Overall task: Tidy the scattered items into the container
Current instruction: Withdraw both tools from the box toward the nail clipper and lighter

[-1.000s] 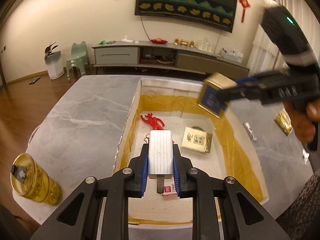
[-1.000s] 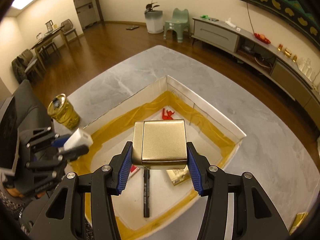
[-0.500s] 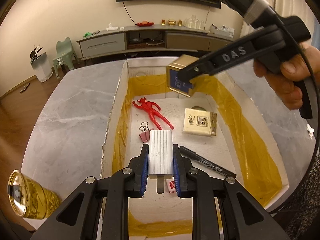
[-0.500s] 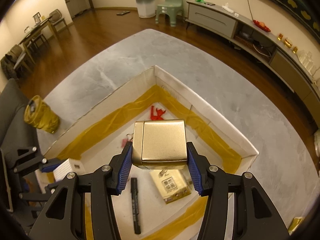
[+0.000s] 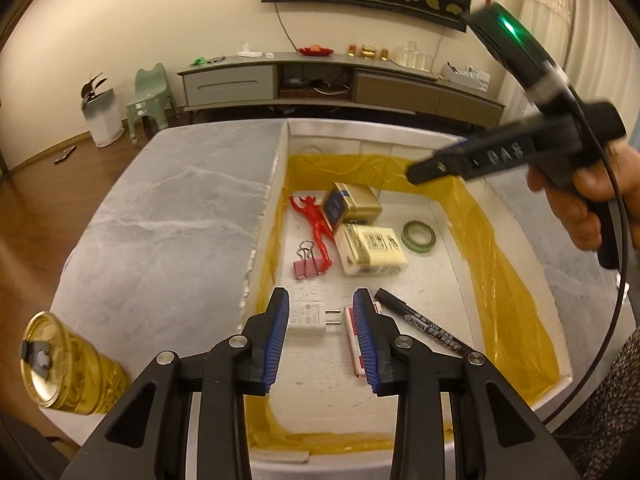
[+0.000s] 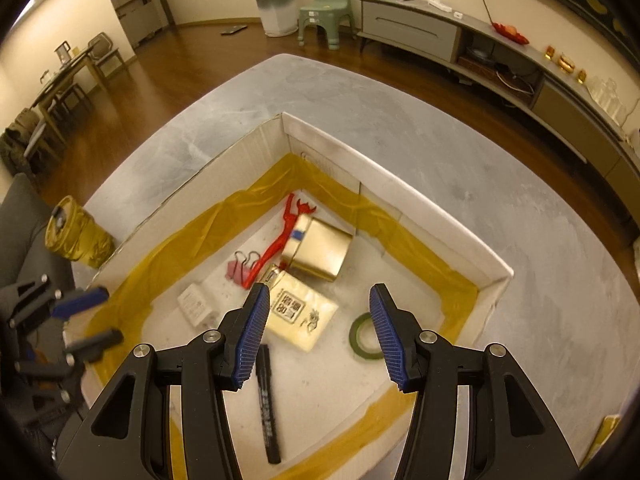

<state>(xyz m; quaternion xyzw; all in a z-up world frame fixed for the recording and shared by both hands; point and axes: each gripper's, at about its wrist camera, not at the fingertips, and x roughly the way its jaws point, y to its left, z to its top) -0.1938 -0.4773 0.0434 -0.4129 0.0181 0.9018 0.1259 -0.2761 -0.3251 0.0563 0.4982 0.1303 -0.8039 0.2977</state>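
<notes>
Cream walls, wood floor point(image 6: 168, 64), long grey sideboard point(image 5: 340, 84), green stool point(image 6: 326, 12).

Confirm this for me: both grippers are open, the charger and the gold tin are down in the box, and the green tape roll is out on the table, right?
Not quite. The green tape roll lies inside the box, not on the table; both wrist views show it on the box floor. The rest holds: left gripper and right gripper are open, and the charger and gold tin lie in the box.
</notes>
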